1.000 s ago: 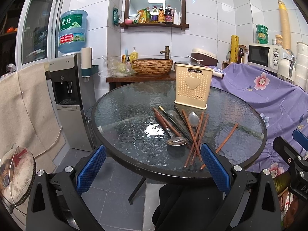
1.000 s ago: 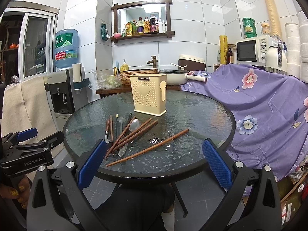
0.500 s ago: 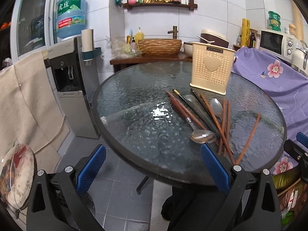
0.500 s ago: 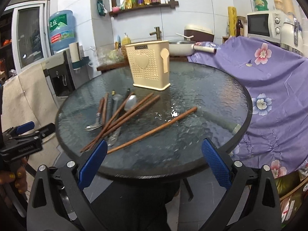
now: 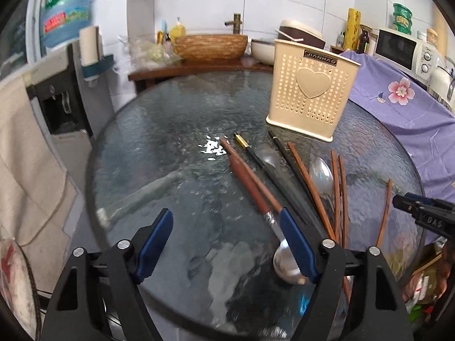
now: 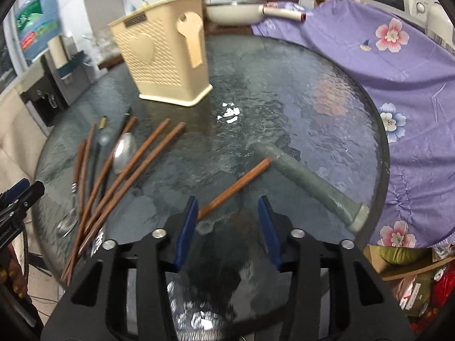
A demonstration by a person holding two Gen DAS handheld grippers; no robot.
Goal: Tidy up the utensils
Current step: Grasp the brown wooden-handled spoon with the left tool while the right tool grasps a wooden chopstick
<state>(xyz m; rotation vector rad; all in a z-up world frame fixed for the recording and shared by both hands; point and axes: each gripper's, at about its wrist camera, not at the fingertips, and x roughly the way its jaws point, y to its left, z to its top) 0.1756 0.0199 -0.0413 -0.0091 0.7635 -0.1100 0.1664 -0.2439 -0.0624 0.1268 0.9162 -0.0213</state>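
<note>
A cream utensil holder [image 5: 310,96] [image 6: 162,62] stands on the round glass table [image 5: 170,142] [image 6: 298,108]. Several wooden chopsticks [image 5: 338,187] [image 6: 128,170], spoons and dark utensils lie in a loose pile. My left gripper [image 5: 227,244] is open over the table's near edge; a wooden-handled spoon [image 5: 284,261] lies by its right finger. My right gripper [image 6: 229,227] is open, jaws narrower, with the near end of a lone chopstick [image 6: 239,184] between the fingertips. Each gripper shows at the edge of the other's view [image 5: 423,216] [image 6: 17,199].
A purple floral cloth [image 6: 398,65] covers furniture to the right. A water dispenser [image 5: 57,91] stands to the left. A wooden counter with a woven basin [image 5: 210,45] and a pan [image 6: 236,14] is behind the table.
Both grippers have moved forward and down over the table. The right gripper's jaws have narrowed and now straddle the lone chopstick's end. The left gripper has reached the spoon's bowl.
</note>
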